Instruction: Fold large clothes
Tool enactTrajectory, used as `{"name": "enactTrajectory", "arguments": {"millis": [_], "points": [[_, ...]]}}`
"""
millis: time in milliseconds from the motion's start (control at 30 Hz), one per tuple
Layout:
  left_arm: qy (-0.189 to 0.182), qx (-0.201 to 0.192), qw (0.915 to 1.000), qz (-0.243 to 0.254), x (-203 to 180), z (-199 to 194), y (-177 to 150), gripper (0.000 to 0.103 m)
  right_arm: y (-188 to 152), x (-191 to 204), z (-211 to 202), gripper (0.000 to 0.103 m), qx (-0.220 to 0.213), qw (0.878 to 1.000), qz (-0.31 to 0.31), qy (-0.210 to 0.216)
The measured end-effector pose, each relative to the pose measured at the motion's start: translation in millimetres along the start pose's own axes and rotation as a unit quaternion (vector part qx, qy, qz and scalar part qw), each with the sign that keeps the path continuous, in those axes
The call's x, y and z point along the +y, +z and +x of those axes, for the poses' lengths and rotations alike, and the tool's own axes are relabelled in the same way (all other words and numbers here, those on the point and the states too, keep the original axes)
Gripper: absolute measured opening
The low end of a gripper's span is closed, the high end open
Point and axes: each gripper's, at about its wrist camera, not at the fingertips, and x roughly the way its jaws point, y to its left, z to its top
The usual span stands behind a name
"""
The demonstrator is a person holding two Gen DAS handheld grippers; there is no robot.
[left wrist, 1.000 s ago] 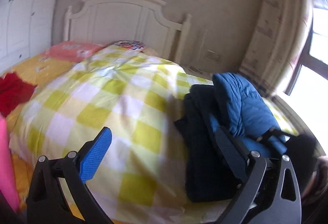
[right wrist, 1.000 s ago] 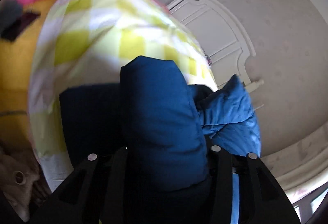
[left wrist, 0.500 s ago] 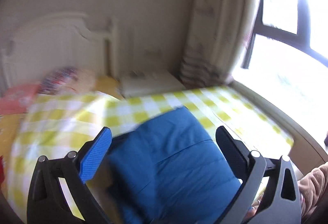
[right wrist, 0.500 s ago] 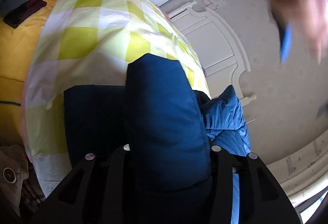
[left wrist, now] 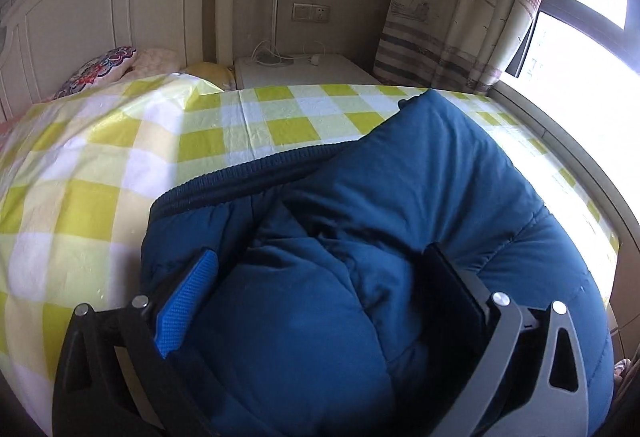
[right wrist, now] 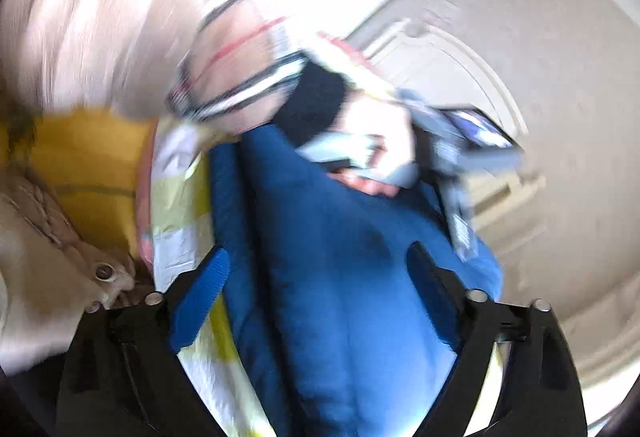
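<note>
A padded blue jacket [left wrist: 400, 221] lies bunched on the yellow-and-white checked bedspread [left wrist: 120, 165]. My left gripper [left wrist: 324, 277] is open, its fingers spread wide and pressed down into the jacket's padding. In the blurred right wrist view the same jacket [right wrist: 340, 277] lies between the spread fingers of my right gripper [right wrist: 316, 269], which is open over it. The hand holding the left gripper [right wrist: 372, 145] shows above the jacket in that view.
A white headboard [left wrist: 100, 9] and a white nightstand [left wrist: 304, 71] with a lamp pole stand behind the bed. A curtain [left wrist: 460, 5] and window are at the right. A patterned pillow [left wrist: 96, 71] lies at the head. A beige garment [right wrist: 40, 249] is at the left.
My left gripper swung right and came down onto the blue jacket. My right gripper, shut on the jacket before, has opened and its view swung fast, blurring it.
</note>
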Motion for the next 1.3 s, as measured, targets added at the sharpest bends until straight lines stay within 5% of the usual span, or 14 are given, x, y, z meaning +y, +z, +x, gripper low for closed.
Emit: {"name": "enactTrajectory", "arguments": {"millis": [67,200,400,533,700,867,933,967,1000,1133,1300], "points": [[0.004,-0.007,1.0,-0.003,0,0,1,0.101,-10,-45,-6,0.069,-0.008,0.997,0.073,-0.018],[0.023,-0.022,0.9993,-0.019,5,-4,0,0.101,-33,-164,3,0.058,-0.039,0.966,0.253,-0.04],[0.032,-0.029,0.9985,-0.035,11,-10,-3,0.101,-32,-261,94,0.04,-0.021,0.935,0.351,-0.053],[0.04,-0.035,0.9968,-0.059,20,-12,-4,0.101,-45,-253,206,0.032,0.102,0.94,0.326,-0.014],[0.029,-0.027,0.9954,-0.087,34,-9,-6,0.101,-26,-268,221,0.032,0.152,0.944,0.293,0.006],[0.025,-0.033,0.9947,-0.094,36,-12,-8,0.101,-18,-296,191,0.032,0.089,0.93,0.357,-0.021],[0.021,-0.033,0.9945,-0.097,38,-11,-7,0.101,-30,-293,216,0.032,0.125,0.92,0.37,-0.023],[0.02,-0.033,0.9943,-0.099,39,-11,-7,0.101,-37,-283,238,0.032,0.159,0.921,0.355,-0.006],[0.021,-0.033,0.9942,-0.101,39,-10,-7,0.101,-40,-270,250,0.032,0.162,0.93,0.33,-0.007],[0.012,-0.032,0.9935,-0.109,42,-9,-8,0.101,-27,-277,250,0.033,0.184,0.931,0.316,-0.014],[0.009,-0.033,0.993,-0.113,43,-10,-8,0.101,-9,-280,206,0.033,0.121,0.924,0.362,-0.029]]}}
